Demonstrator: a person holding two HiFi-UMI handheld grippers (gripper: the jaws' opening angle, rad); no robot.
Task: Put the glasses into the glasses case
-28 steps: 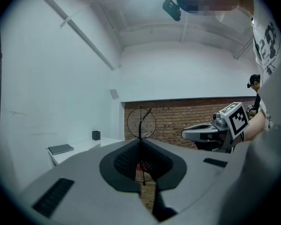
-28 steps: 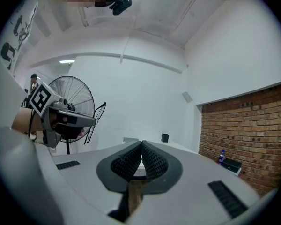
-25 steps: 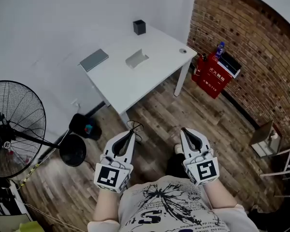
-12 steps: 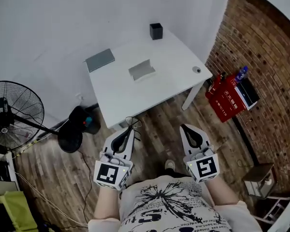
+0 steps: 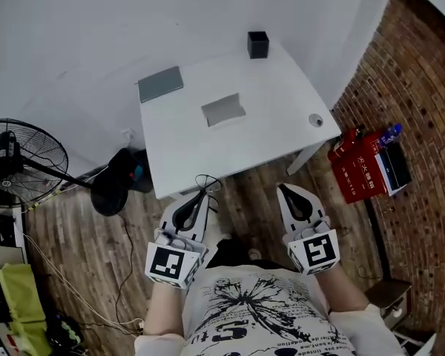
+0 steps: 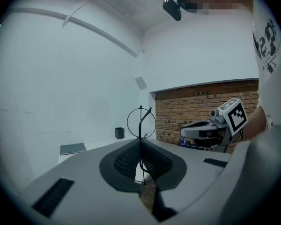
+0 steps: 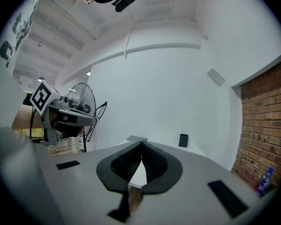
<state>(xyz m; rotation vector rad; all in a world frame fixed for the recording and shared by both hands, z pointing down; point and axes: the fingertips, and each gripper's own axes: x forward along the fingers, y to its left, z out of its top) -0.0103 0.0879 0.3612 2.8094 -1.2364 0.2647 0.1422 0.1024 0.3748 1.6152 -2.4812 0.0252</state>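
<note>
My left gripper point(image 5: 200, 194) is shut on a pair of thin black wire-rimmed glasses point(image 5: 206, 184); one round lens ring point(image 6: 141, 123) sticks up past the closed fingertips point(image 6: 141, 143). My right gripper point(image 5: 283, 190) is shut with nothing in it, its pads meeting point(image 7: 141, 145). Both hang over the wooden floor, just short of the white table's point(image 5: 179, 150) near edge. A grey open case point(image 5: 223, 110) sits mid-table, well beyond both grippers. The right gripper point(image 6: 203, 131) also shows in the left gripper view.
On the table lie a flat grey slab point(image 5: 160, 84), a black cube-shaped holder point(image 5: 258, 44) and a small round object point(image 5: 315, 120). A standing fan point(image 5: 18, 158) and a black bag point(image 5: 130, 170) are left; a red box point(image 5: 363, 170) stands by the brick wall on the right.
The table has come nearer and more square-on in the head view, and the red box has slid right. Both grippers stay shut, the glasses still in the left one.
</note>
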